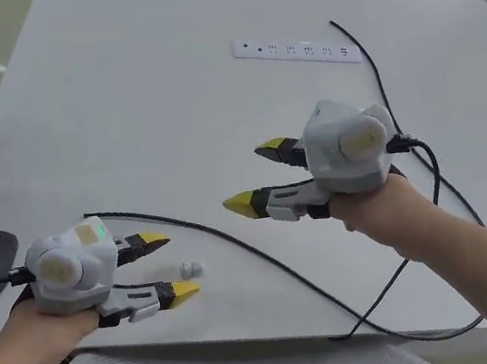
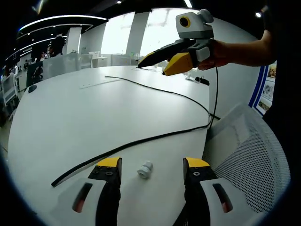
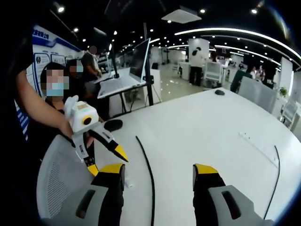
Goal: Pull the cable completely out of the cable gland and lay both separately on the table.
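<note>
While we logged this moment, cable gland (image 1: 189, 268) lay on the table (image 1: 127, 116) just ahead between left gripper (image 1: 178, 263) tips, just beside but apart from cable (image 1: 233, 240) | cable axis ran diagonally across toward right gripper (image 1: 245, 176) | left nearer gland | both jaws wide apart, empty, touching nothing

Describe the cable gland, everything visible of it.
The cable gland is a small white piece, plastic by its look, with a wider collar and a narrower end. It lies on its side on the white table, just ahead of the open left gripper and in line with the gap between its jaws, which do not touch it. The black cable runs past it, clearly apart, and no cable passes through the gland.
</note>
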Demonstrator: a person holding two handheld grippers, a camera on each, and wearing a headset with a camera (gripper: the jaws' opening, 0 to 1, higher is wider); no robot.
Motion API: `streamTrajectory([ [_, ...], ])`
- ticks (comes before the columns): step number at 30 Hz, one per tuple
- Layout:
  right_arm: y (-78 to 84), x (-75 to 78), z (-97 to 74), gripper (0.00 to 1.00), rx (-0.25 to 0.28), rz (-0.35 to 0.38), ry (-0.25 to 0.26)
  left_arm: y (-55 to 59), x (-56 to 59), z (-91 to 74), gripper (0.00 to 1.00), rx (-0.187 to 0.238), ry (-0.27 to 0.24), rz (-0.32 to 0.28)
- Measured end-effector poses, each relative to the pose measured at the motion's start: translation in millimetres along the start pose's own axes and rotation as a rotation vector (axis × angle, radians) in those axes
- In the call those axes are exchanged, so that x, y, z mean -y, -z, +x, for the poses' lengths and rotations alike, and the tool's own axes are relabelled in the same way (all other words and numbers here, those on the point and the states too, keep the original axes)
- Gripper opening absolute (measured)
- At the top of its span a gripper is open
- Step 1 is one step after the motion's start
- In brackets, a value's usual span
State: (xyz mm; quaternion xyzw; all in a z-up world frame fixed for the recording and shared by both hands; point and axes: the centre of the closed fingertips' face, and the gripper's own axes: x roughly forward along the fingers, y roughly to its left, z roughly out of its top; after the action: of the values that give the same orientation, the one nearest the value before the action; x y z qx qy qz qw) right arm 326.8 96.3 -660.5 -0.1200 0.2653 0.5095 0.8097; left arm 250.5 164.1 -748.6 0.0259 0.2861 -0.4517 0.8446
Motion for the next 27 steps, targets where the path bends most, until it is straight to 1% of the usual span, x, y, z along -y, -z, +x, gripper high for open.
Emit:
streamTrajectory([
  [4,2.3,-2.1,-18.8,0.61,0.031,0.034,0.021,-7.0,-0.5,-9.9,0.56,0.014,-0.013,-0.025],
  [6,4.8,-3.8,-29.2,0.62,0.059,0.066,0.031,-12.5,-1.8,-15.9,0.58,0.03,-0.024,-0.042],
  [7,8.7,-4.5,-35.2,0.63,0.068,0.083,0.036,-15.4,-2.3,-19.6,0.59,0.04,-0.028,-0.045],
  [9,17.0,-4.1,-44.7,0.65,0.076,0.108,0.054,-17.4,-3.2,-24.5,0.61,0.045,-0.036,-0.055],
  [10,20.1,-4.1,-48.6,0.65,0.078,0.122,0.062,-17.4,-3.2,-25.9,0.63,0.046,-0.038,-0.061],
  [12,27.3,-4.3,-58.0,0.66,0.09,0.146,0.076,-16.0,-2.2,-29.6,0.63,0.039,-0.04,-0.072],
  [14,34.6,-3.4,-64.4,0.68,0.096,0.163,0.089,-16.5,-1.9,-33.0,0.64,0.042,-0.047,-0.071],
  [16,44.0,-2.6,-72.0,0.69,0.105,0.192,0.1,-14.9,-4.8,-37.0,0.64,0.043,-0.058,-0.084],
  [19,56.2,-1.9,-78.8,0.71,0.096,0.215,0.121,-18.4,-5.6,-42.3,0.65,0.061,-0.066,-0.101],
  [22,67.0,-3.7,-85.1,0.73,0.09,0.224,0.134,-17.3,-6.4,-45.0,0.7,0.065,-0.072,-0.119],
  [24,74.7,-6.1,-88.6,0.74,0.086,0.228,0.136,-14.7,-5.0,-46.9,0.7,0.054,-0.076,-0.114],
  [25,79.4,-8.2,-91.0,0.75,0.08,0.23,0.135,-11.6,-4.1,-48.4,0.71,0.039,-0.078,-0.119],
  [27,86.8,-10.8,-93.7,0.77,0.078,0.244,0.131,-7.2,-4.2,-51.2,0.75,0.022,-0.089,-0.119],
])
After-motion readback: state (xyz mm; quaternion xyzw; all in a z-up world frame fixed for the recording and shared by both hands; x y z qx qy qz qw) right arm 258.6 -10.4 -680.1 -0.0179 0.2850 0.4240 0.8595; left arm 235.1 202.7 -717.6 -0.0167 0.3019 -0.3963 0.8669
